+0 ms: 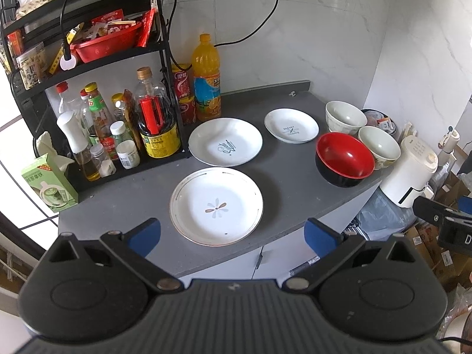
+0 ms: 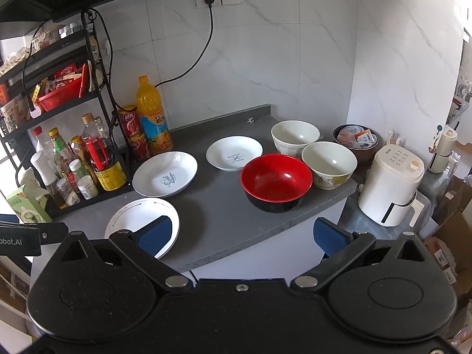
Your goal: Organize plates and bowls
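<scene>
Three plates and three bowls were spread loose on the grey surface point(image 1: 124, 206), nothing stacked yet. Both my claws were spread wide and empty: the left claw point(image 1: 233, 233) hung over the flower plate point(image 1: 216, 205) at the front edge, the right claw point(image 2: 242, 233) sat back from the red bowl point(image 2: 276, 180).

My take: start with that flower plate, pinch its rim deep so it doesn't tip, then set it on the script plate point(image 1: 225, 142) just behind. The small plate point(image 1: 291, 125) would go on top last. The two cream bowls point(image 2: 312, 153) looked nestable; the red one's bigger, so it should be the base.

Tight corner though: white marble-look walls, a crammed black condiment rack point(image 1: 88, 67) on the left, an orange juice bottle point(image 1: 206, 79) right behind the plates, and a white appliance point(image 2: 391, 185) off the right end.
</scene>
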The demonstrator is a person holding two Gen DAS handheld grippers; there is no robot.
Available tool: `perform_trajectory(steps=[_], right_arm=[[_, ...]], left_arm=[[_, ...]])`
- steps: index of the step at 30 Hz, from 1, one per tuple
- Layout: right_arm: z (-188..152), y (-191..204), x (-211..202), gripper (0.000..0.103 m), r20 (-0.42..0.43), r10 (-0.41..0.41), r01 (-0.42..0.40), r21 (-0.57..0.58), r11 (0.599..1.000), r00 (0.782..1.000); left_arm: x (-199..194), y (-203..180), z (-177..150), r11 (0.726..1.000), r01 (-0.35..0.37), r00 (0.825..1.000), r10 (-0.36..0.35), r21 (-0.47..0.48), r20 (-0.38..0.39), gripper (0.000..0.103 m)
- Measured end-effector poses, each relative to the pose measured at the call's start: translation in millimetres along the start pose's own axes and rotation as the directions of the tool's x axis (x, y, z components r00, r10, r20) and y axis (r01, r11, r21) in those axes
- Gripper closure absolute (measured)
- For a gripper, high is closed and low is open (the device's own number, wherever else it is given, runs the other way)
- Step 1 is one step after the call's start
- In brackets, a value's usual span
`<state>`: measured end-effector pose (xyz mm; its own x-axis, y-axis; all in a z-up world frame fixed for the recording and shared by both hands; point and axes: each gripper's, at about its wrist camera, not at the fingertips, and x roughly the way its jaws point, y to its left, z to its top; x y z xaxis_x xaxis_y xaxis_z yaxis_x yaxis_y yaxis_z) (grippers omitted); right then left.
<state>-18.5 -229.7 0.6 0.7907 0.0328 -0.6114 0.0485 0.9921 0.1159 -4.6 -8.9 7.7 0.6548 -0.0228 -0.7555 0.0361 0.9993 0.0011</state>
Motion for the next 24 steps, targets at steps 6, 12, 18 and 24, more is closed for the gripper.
perform_trajectory(steps=[6, 12, 18, 24], right_arm=[[2, -7, -2, 0.0, 0.01, -0.005, 0.005, -0.025, 1.0, 1.0], [1, -26, -5, 0.0, 0.002, 0.012, -0.012, -0.021, 1.0, 1.0], [-3, -46, -10, 0.0, -0.001, 0.041, -0.041, -0.032, 0.999, 0.999], [-8, -70, -16, 0.0, 0.011, 0.073, -0.073, -0.037, 0.997, 0.997]], left_arm=[[3, -1, 2, 1.0, -0.026, 0.999, 0.026, 0.013, -0.024, 0.0], [1, -6, 1, 1.0, -0.005, 1.0, 0.005, -0.002, -0.004, 0.0], [-1, -27, -8, 1.0, -0.02, 1.0, 0.02, 0.009, 0.003, 0.0], [-3, -51, -18, 0.999, -0.043, 0.999, 0.043, -0.003, -0.002, 0.0]])
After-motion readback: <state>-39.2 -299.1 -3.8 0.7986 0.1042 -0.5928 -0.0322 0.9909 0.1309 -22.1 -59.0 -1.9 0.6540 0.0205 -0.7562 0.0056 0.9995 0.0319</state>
